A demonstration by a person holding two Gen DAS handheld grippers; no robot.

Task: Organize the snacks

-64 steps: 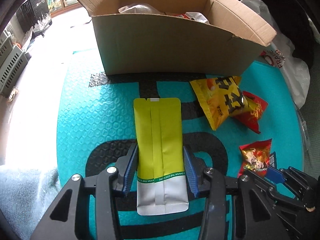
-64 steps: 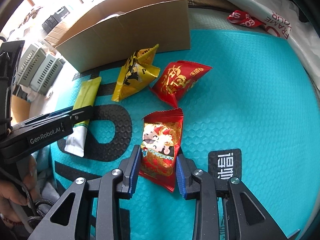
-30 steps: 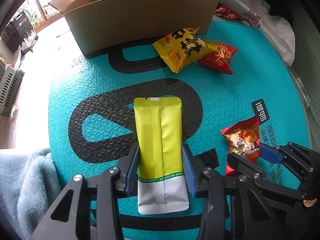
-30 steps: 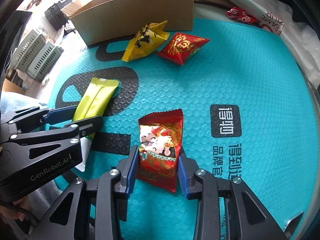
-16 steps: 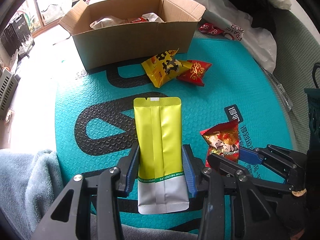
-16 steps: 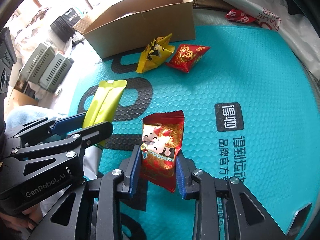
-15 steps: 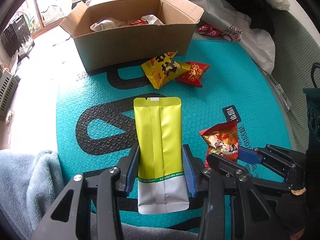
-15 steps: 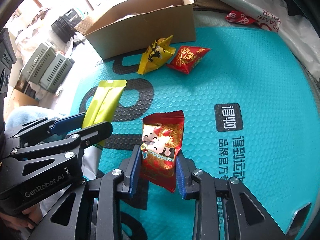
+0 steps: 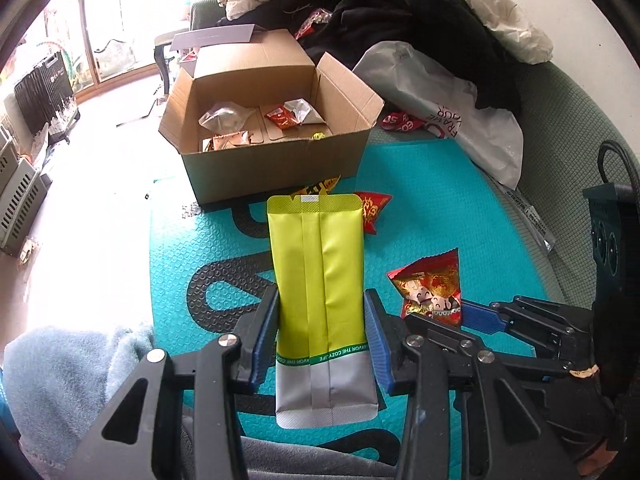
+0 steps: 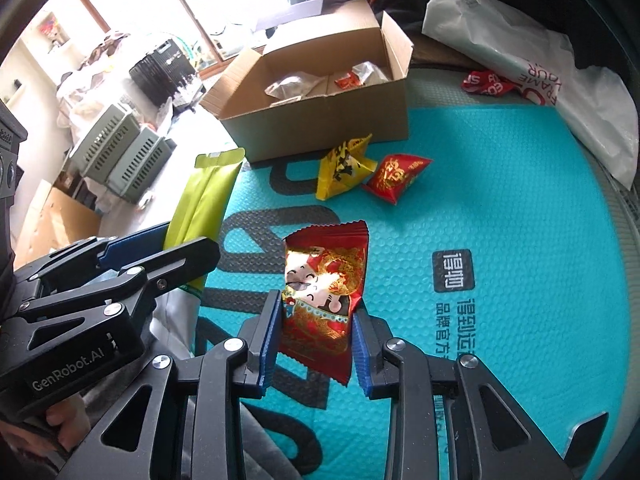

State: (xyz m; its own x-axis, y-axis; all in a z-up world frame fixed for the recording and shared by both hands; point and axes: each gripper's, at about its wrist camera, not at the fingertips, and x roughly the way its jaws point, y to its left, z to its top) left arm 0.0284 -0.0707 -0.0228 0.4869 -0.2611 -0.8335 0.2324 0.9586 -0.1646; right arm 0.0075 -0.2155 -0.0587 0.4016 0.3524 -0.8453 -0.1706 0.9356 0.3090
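My left gripper [image 9: 322,340] is shut on a tall yellow-green pouch [image 9: 318,276] and holds it upright above the teal mat [image 9: 432,208]. My right gripper [image 10: 314,334] is shut on a red snack packet [image 10: 326,280], also held above the mat; the packet shows in the left wrist view [image 9: 430,290] and the pouch in the right wrist view [image 10: 204,204]. An open cardboard box [image 9: 276,160] with several wrappers inside stands at the mat's far edge, ahead of both grippers. A yellow bag [image 10: 342,168] and a red bag [image 10: 396,176] lie on the mat in front of the box.
A white plastic bag [image 9: 452,108] and dark clothes [image 9: 420,20] lie at the back right. A red wrapper [image 10: 486,82] lies beside the white bag. Grey crates [image 10: 120,152] and a black suitcase [image 10: 168,66] stand on the floor to the left. A grey blanket [image 9: 76,364] is near left.
Both grippers have risen and pulled back with their packets, so the box's inside has come into view. The yellow and red bags on the mat have not moved.
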